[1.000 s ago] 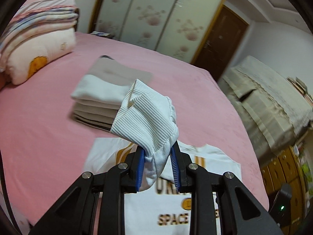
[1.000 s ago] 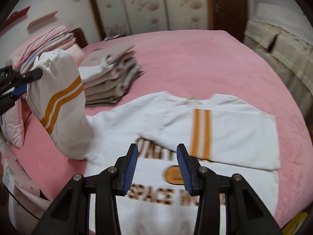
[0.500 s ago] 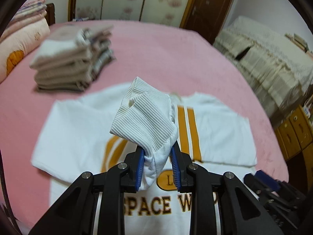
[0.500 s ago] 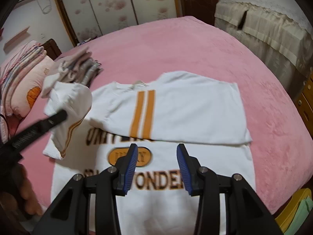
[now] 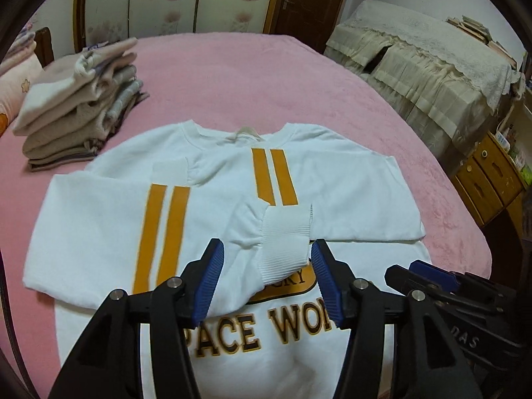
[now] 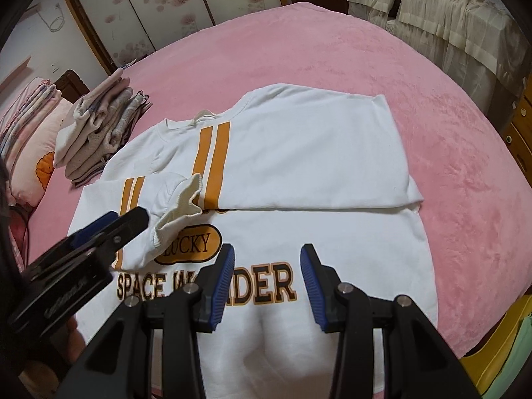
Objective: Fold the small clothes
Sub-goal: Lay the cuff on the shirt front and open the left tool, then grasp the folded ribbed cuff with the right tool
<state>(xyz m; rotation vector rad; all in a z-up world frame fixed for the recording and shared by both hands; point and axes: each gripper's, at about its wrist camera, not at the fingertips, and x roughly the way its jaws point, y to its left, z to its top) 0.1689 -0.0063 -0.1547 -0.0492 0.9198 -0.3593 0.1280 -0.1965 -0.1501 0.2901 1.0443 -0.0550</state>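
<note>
A white sweatshirt (image 5: 332,193) with orange stripes and "SPACE WONDER" lettering lies flat on the pink bed; it also shows in the right wrist view (image 6: 299,166). Both sleeves are folded across the chest. The left sleeve's ribbed cuff (image 5: 286,242) lies loose between the fingers of my left gripper (image 5: 267,277), which is open just above it. The cuff also shows in the right wrist view (image 6: 179,212). My right gripper (image 6: 267,286) is open and empty above the lettering near the hem. The left gripper also shows in the right wrist view (image 6: 109,229).
A stack of folded clothes (image 5: 79,103) sits on the bed (image 5: 232,76) at the far left, with pillows and quilts (image 6: 30,139) beyond it. A cloth-covered piece of furniture (image 5: 425,63) and wooden drawers (image 5: 492,173) stand to the right.
My left gripper has carried the sleeve across the chest, lowered it and opened, letting go of the cuff. The right gripper has stayed open over the lower part of the shirt.
</note>
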